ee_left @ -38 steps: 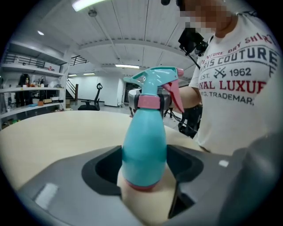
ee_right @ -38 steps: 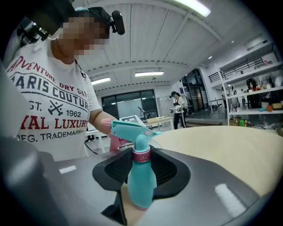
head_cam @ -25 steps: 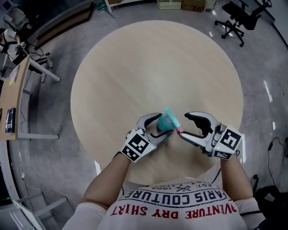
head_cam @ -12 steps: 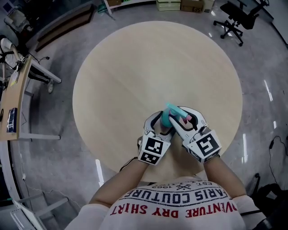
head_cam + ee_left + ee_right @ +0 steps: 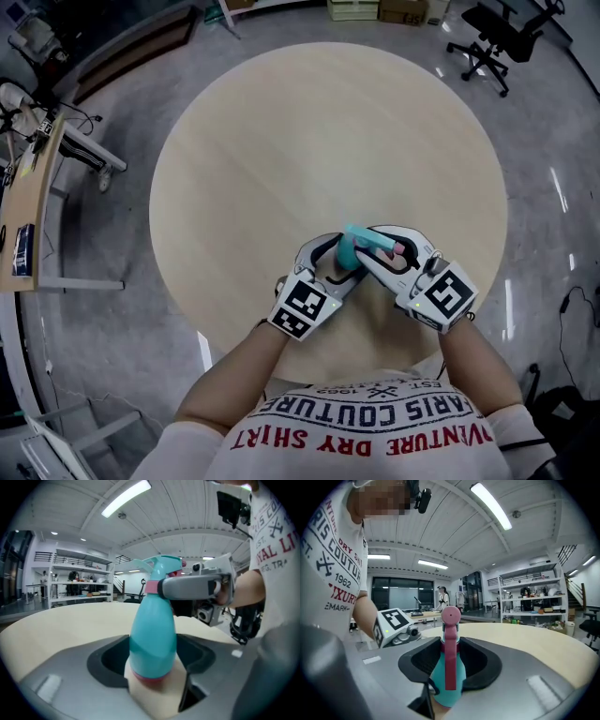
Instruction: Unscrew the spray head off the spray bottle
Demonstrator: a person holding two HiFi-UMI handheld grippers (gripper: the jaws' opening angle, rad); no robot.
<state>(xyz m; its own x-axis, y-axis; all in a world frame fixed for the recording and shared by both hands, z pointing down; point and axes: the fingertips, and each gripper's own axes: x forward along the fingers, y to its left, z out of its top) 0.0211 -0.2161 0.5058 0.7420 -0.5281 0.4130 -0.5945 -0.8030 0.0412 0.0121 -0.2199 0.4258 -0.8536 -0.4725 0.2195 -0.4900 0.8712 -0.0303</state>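
Note:
A teal spray bottle (image 5: 347, 251) with a pink collar and trigger stands upright on the round wooden table (image 5: 319, 141), near its front edge. My left gripper (image 5: 333, 258) grips the bottle's lower body (image 5: 152, 634) from the left, with a pad on each side. My right gripper (image 5: 380, 246) reaches in from the right at the neck. Its jaws are closing around the spray head (image 5: 450, 644), and the dark pads touch the pink collar on both sides. In the left gripper view one right finger (image 5: 187, 587) lies across the collar below the teal nozzle (image 5: 164, 566).
A black office chair (image 5: 497, 37) stands beyond the table at the back right. A wooden desk (image 5: 28, 187) runs along the left, and boxes (image 5: 375, 9) sit at the back. Grey floor surrounds the table. The person's torso is close behind the grippers.
My right gripper came in from the right, where it stood wide open beside the bottle, and narrowed its jaws around the spray head. The left gripper kept its hold on the bottle.

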